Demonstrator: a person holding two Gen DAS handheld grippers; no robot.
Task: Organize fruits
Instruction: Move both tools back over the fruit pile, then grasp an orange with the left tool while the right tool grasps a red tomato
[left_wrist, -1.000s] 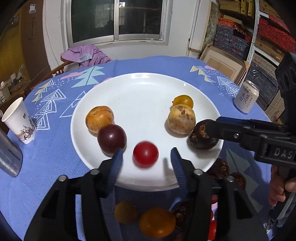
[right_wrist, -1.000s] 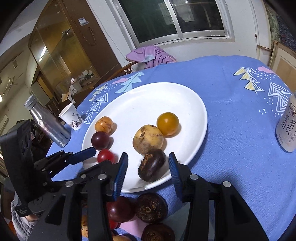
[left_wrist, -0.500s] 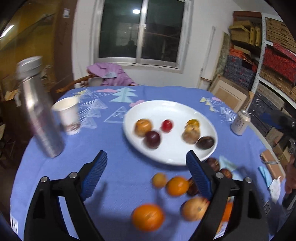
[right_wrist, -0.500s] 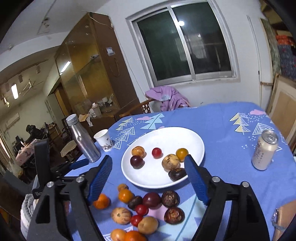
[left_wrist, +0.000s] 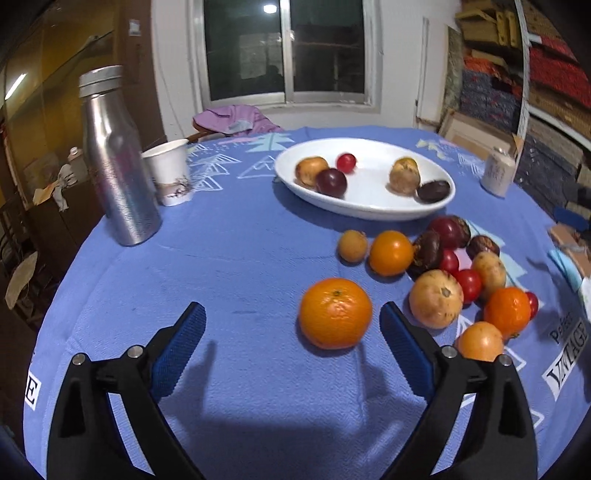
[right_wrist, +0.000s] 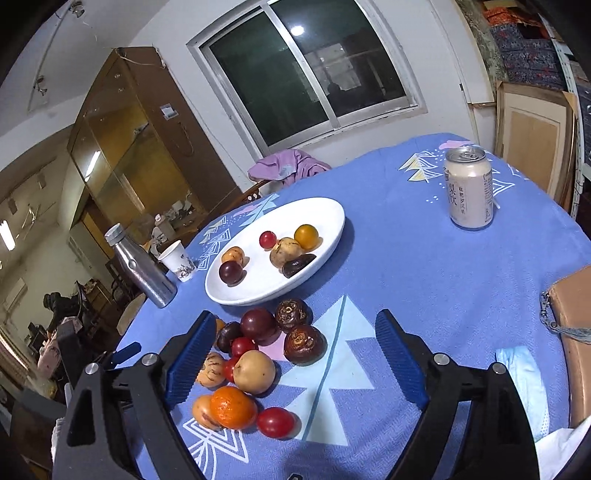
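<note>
Both claws are spreading wider with nothing between the pads, ready for another pick. The left gripper (left_wrist: 291, 328) frames a big round orange mandarin (left_wrist: 335, 313) at one o'clock; the right gripper (right_wrist: 295, 354) hangs over the loose fruit pile (right_wrist: 258, 354). Beyond, at twelve, the white oval plate (right_wrist: 325, 236) holds the sorted fruit.

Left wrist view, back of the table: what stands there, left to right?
Silver metal bottle → white paper cup → white oval plate holding fruit → pale drink can.
</note>
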